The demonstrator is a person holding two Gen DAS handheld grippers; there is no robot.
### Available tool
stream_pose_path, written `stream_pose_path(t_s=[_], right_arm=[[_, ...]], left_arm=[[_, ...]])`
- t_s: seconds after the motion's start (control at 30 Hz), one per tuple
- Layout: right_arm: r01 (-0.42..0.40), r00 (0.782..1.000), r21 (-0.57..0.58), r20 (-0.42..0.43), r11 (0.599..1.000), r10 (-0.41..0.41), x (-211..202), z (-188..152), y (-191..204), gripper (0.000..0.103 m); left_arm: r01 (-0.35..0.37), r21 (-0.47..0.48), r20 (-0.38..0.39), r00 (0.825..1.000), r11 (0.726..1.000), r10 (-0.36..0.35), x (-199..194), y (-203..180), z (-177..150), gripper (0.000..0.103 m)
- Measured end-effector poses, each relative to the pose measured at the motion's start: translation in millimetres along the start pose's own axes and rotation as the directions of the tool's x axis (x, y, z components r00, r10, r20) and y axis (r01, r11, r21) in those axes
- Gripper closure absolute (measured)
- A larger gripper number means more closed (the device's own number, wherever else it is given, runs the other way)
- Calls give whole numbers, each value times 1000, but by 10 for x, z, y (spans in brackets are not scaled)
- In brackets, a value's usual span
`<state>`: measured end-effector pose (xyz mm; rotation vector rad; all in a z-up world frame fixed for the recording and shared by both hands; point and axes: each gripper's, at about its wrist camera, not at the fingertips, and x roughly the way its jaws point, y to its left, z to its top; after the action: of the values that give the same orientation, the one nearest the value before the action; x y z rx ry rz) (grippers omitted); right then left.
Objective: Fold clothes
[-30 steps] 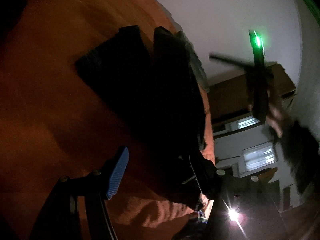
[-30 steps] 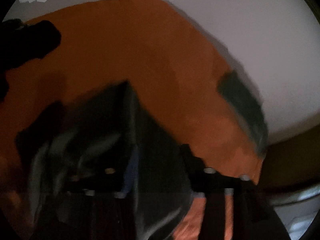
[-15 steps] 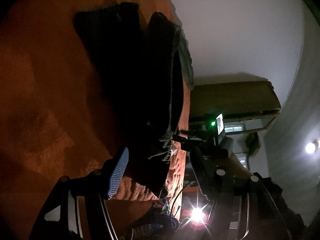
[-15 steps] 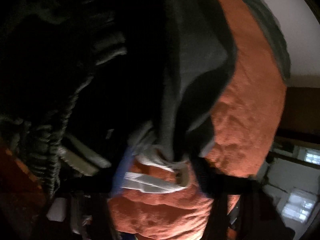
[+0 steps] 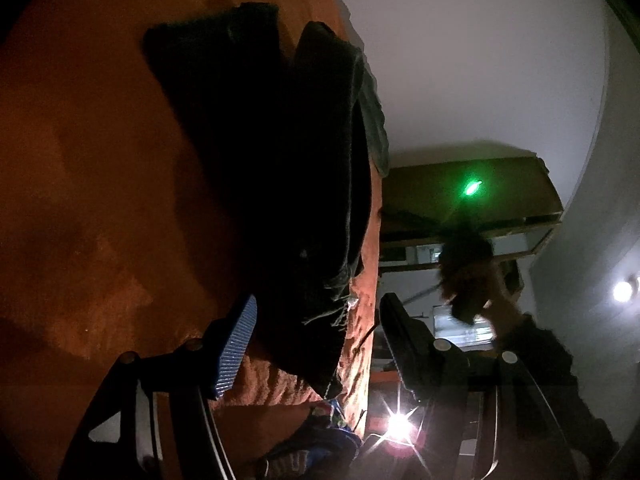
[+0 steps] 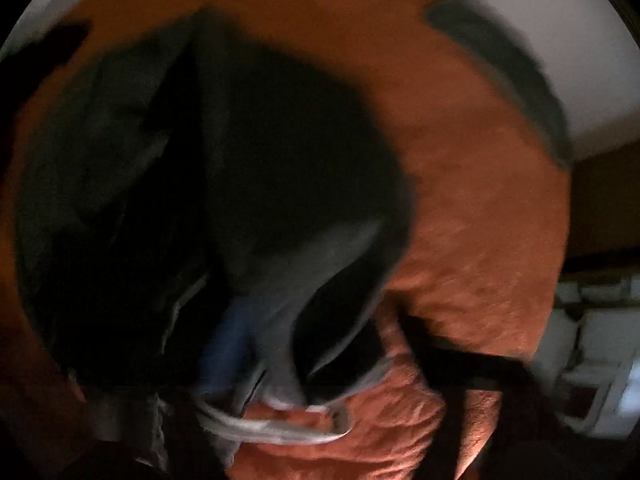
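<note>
Clothes (image 5: 272,168) lie in a pile on a blanket (image 5: 92,168), near its edge. In the right wrist view the pile (image 6: 280,168) fills the left and middle, blanket (image 6: 480,240) to its right. A strap (image 6: 272,428) lies on the blanket below the pile.

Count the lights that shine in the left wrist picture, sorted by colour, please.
Green light: 1
White lights: 2, one low in the middle, one at the right edge
Total: 3
</note>
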<state>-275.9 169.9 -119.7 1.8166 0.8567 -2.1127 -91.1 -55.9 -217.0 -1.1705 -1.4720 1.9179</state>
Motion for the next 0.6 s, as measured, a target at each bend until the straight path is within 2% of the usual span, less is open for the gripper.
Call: stream_pose_path(t_s=[0.1,0.13,0.17,0.2,0.23,0.3,0.33,0.37,0.4,0.43,0.47,0.5,0.53,0.57,0.6], right_arm=[[105,991,-178,-61,978,-118,344,-142,341,17],[107,990,-186,-73,977,-122,413,-157,372,33],[103,989,-185,-87,977,-120,471,-169,398,60],[139,985,-169,-79,976,-154,458,-130,324,95],[193,977,-144,-63,971,-204,415,-71,207,100],[297,953,-92,-35,950,-301,327,49,-27,100],[373,928,-63,-4,926,-373,209,148,-209,100],[455,891,-28,34,890,-454,58,265,-420,100],[531,845,9,68,847,-531,-93,382,-630,100],[606,784,100,98,789,-614,-343,548,-922,100],[642,739,188,107,744,-665,-550,666,-1139,98],[645,720,256,110,720,-685,-715,759,-1291,80],[638,708,320,113,700,-697,-877,853,-1436,35],[612,719,341,135,713,-682,-961,905,-1501,14],[577,739,344,165,740,-653,-1011,939,-1533,6]], left_arm=[[19,-32,-7,1000,999,-19,-10,40,5,37],[23,-38,-7,1000,999,-23,-16,43,1,37],[24,-39,-5,1000,999,-24,-23,35,-12,37],[24,-39,-4,1000,999,-24,-30,27,-18,37],[23,-37,-3,1000,999,-23,-37,22,-19,37],[25,-37,5,1000,999,-25,-71,21,-27,36],[26,-37,8,1000,999,-25,-104,27,-33,36],[26,-37,10,1000,999,-25,-152,40,-43,36],[25,-37,14,1000,999,-25,-179,49,-49,36],[25,-37,16,1000,999,-24,-180,51,-53,36],[22,-34,14,1000,999,-22,-174,52,-59,36],[15,-30,7,1000,999,-15,-158,53,-60,36],[8,-24,-3,1000,1000,-8,-135,53,-62,36],[2,-20,-13,1000,1000,-2,-113,52,-67,36],[-4,-15,-23,1000,1000,4,-91,52,-72,36]])
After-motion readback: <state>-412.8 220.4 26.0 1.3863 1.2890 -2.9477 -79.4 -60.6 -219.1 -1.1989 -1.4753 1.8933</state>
